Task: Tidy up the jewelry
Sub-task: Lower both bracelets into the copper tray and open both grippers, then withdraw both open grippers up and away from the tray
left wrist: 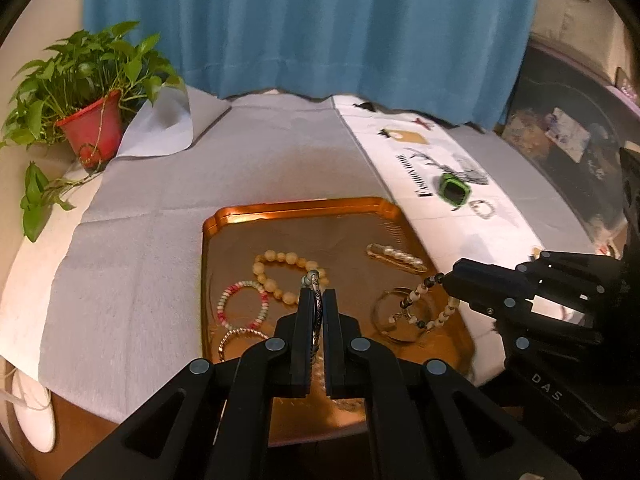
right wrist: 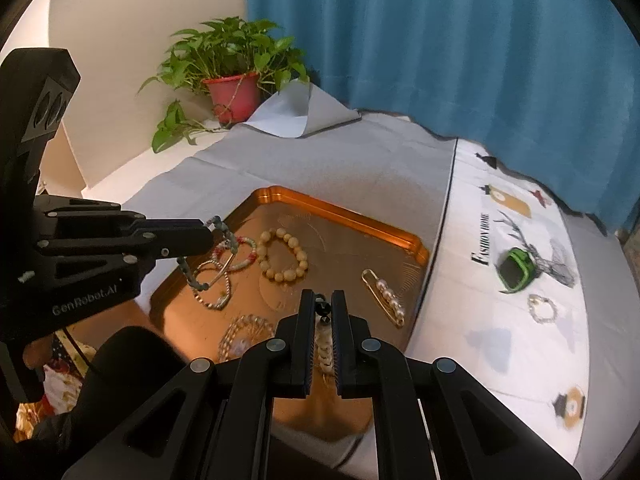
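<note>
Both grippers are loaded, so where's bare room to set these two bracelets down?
The orange tray's far half, beyond the tan bead bracelet, is bare. So is the grey cloth toward the potted plant. The tray's near half is crowded.

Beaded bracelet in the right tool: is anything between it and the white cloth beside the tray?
Nothing visible blocks it. The beaded bracelet hangs above the tray, held in the right tool; only the tray's rim and the pearl clip lie below that path.

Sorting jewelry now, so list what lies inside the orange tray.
The orange tray holds a tan bead bracelet, a pearl hairpin, a pink-white bracelet and chain bracelets. The jaws hide part of its near end.
</note>
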Available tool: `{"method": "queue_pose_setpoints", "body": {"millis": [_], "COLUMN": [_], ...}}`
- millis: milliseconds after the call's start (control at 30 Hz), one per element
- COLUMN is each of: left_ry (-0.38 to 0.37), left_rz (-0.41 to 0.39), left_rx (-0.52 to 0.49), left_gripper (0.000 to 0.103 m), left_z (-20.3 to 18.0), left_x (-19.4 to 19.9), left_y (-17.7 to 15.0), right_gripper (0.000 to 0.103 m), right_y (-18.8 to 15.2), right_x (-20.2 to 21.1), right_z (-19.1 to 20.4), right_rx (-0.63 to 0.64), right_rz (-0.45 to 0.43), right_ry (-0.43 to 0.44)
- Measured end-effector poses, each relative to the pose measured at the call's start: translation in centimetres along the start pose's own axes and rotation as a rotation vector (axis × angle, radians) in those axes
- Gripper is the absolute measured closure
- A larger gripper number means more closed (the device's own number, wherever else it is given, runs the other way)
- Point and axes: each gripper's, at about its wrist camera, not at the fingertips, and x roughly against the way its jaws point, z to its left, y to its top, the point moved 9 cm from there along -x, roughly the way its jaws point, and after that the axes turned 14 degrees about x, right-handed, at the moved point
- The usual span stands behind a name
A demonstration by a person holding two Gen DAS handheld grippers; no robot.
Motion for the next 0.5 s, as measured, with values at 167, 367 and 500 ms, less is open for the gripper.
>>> {"method": "queue_pose_setpoints", "body": {"millis": [167, 367, 500], "left_ry": [0.052, 0.156, 0.194], "left_rz": [0.012, -0.006, 0.049], "left_rx": [0.03, 0.06, 0.061], "left_gripper": [0.086, 0.008, 0.008], "left_z": [1.6, 3.3, 3.4], "left_x": [-2.2, -2.4, -1.9], "left_y": [0.4, -0.6, -2.9], "right_gripper": [0.092, 0.032, 0.032], "right_y": [-0.5, -3.1, -5.2], "right_x": [-2.9, -3.6, -1.6], "right_z": [-0.7, -0.5, 0.5], "right_rx": [-0.024, -0.03, -0.025], "right_rz": [0.037, 0.117, 0.143], "right_ry": [0.008, -0.006, -0.009]}}
